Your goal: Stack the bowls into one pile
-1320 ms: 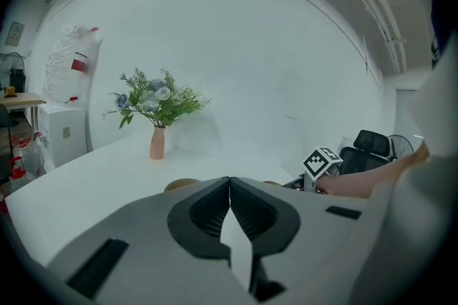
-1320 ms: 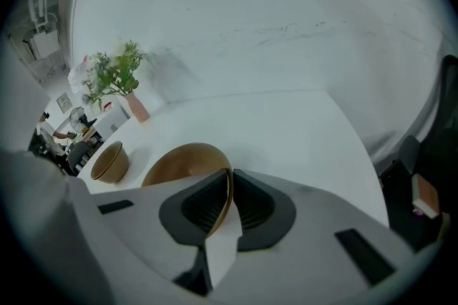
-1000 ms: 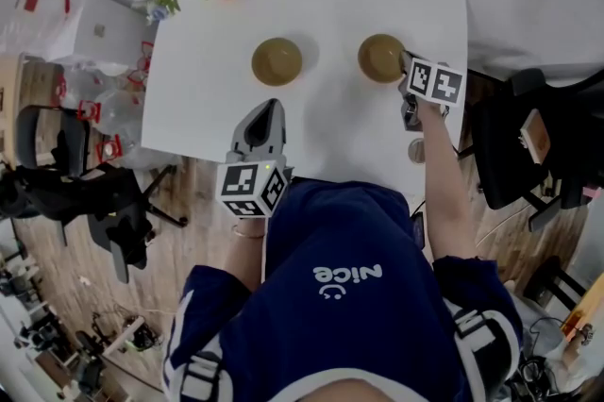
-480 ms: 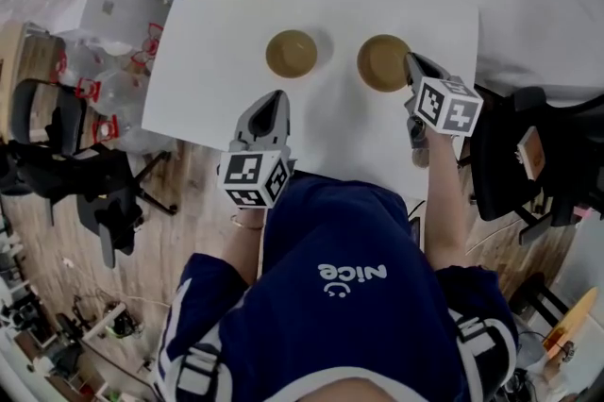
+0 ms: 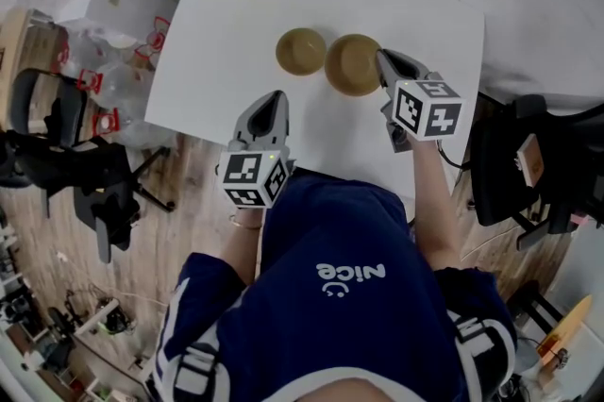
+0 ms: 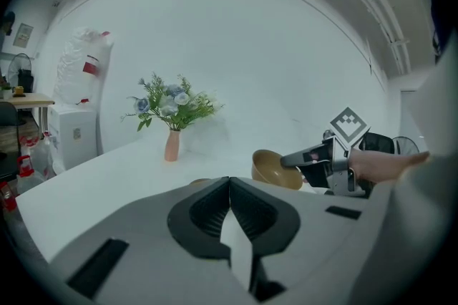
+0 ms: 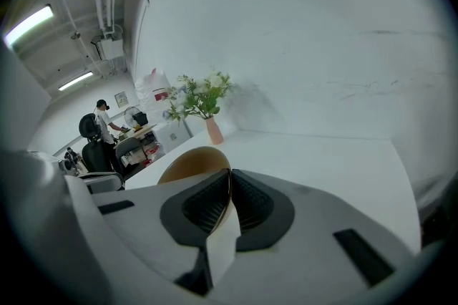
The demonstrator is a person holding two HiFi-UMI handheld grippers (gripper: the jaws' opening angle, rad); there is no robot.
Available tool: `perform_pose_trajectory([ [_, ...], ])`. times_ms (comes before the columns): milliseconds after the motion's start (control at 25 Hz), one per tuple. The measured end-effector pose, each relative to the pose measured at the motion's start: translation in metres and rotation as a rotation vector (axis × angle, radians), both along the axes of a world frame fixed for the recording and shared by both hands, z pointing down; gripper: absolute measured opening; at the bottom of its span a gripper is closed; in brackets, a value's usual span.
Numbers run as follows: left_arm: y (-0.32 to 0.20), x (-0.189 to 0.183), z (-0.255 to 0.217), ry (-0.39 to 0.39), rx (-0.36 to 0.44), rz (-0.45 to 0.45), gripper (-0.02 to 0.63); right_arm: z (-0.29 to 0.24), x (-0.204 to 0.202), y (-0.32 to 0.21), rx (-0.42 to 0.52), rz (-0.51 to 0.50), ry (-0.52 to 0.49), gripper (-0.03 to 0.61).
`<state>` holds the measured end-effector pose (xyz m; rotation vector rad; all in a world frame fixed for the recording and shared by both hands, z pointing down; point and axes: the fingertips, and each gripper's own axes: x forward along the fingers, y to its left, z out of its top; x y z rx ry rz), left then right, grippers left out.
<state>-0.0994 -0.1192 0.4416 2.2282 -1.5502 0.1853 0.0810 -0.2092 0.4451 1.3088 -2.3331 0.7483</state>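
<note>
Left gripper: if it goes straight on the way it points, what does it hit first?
Likely the brown bowl standing on the white table; its rim peeks just over the jaw tips in the left gripper view. The left gripper tilts down, so it may meet the table first; depth is unclear.

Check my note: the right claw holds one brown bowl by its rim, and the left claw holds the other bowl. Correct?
Not quite. The left claw holds nothing: the left gripper view shows its jaws shut with nothing between them, and the other bowl sits free on the table. The right claw does hold one brown bowl by its rim.
</note>
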Motion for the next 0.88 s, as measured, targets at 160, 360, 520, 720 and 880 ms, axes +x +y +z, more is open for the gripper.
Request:
perform_pose_trajectory([
  [160, 0.003, -0.011, 0.002, 0.006, -0.005, -0.011, 0.017, 0.007, -0.028, -0.001, -0.010, -0.035, 0.007, 0.034],
  [360, 0.006, -0.022, 0.006, 0.008, -0.013, -0.019, 0.017, 0.014, -0.059, -0.006, -0.023, -0.067, 0.006, 0.034],
  [520, 0.007, -0.033, 0.007, 0.012, -0.018, -0.028, 0.017, 0.021, -0.080, -0.013, -0.037, -0.084, 0.010, 0.034],
  [720, 0.011, -0.043, 0.009, 0.008, -0.020, -0.024, 0.017, 0.033, -0.096, -0.024, -0.064, -0.078, 0.012, 0.034],
  [880, 0.012, -0.057, 0.011, 0.007, -0.028, -0.041, 0.017, 0.042, -0.106, -0.034, -0.083, -0.077, 0.030, 0.034],
])
